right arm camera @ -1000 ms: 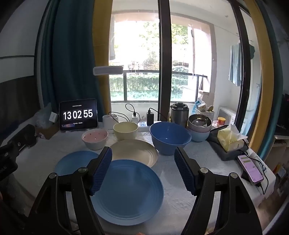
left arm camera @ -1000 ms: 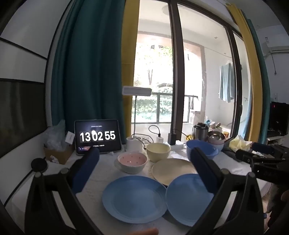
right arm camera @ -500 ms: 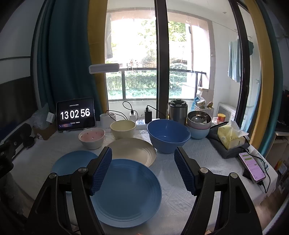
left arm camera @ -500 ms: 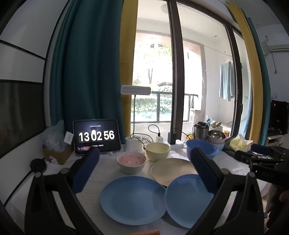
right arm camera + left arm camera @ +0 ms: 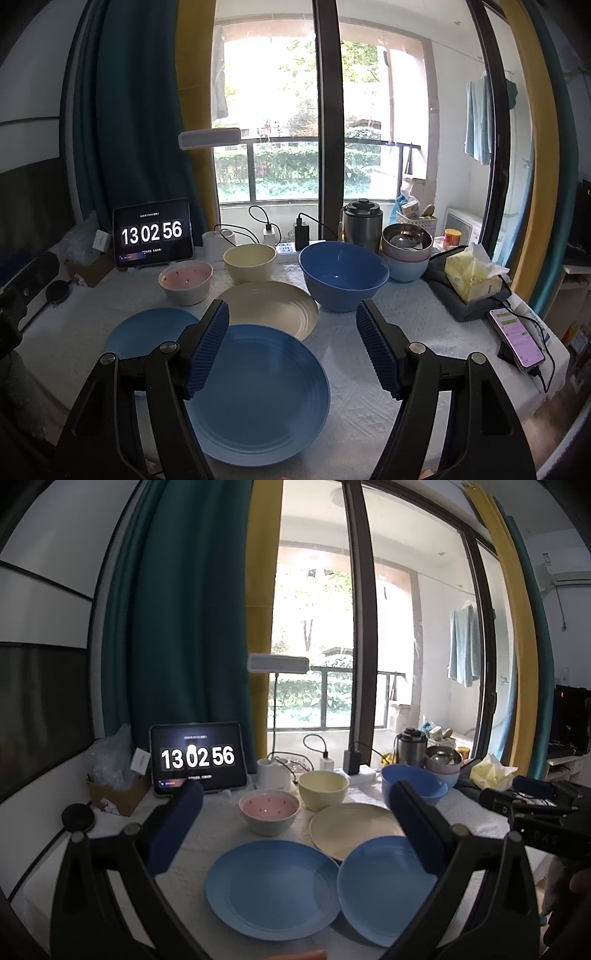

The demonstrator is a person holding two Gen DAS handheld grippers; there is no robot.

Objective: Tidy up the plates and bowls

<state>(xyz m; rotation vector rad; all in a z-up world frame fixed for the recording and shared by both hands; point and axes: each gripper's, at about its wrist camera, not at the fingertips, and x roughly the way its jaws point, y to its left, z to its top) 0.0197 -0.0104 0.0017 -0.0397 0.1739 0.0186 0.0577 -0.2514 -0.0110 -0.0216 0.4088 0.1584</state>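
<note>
Low and centre in the right wrist view sits the bigger blue plate (image 5: 258,391), flat on the white-clothed desk (image 5: 369,369), with the right claw (image 5: 291,347) hovering over it, jaws spread wide and gripping nothing. Its upper rim slightly overlaps the cream plate (image 5: 269,308) just above it, and a second, lighter blue plate (image 5: 147,332) peeks out at the left, partly hidden behind the claw's left finger.

Further up the frame there's a row of bowls: a pink speckled bowl (image 5: 186,281) on the left, a cream bowl (image 5: 250,262) next to it, then a big blue bowl (image 5: 343,275) right of centre. Past that is a steel bowl stacked in a pale blue one (image 5: 406,251).

Over in the left wrist view, the left claw (image 5: 291,816) is wide open too, empty, framing the same plates from a bit further left.

Around the edges: a tablet clock (image 5: 153,232) reading 13 02 56 at the left, a tissue pack (image 5: 472,277) and a phone (image 5: 517,339) on the right side.
</note>
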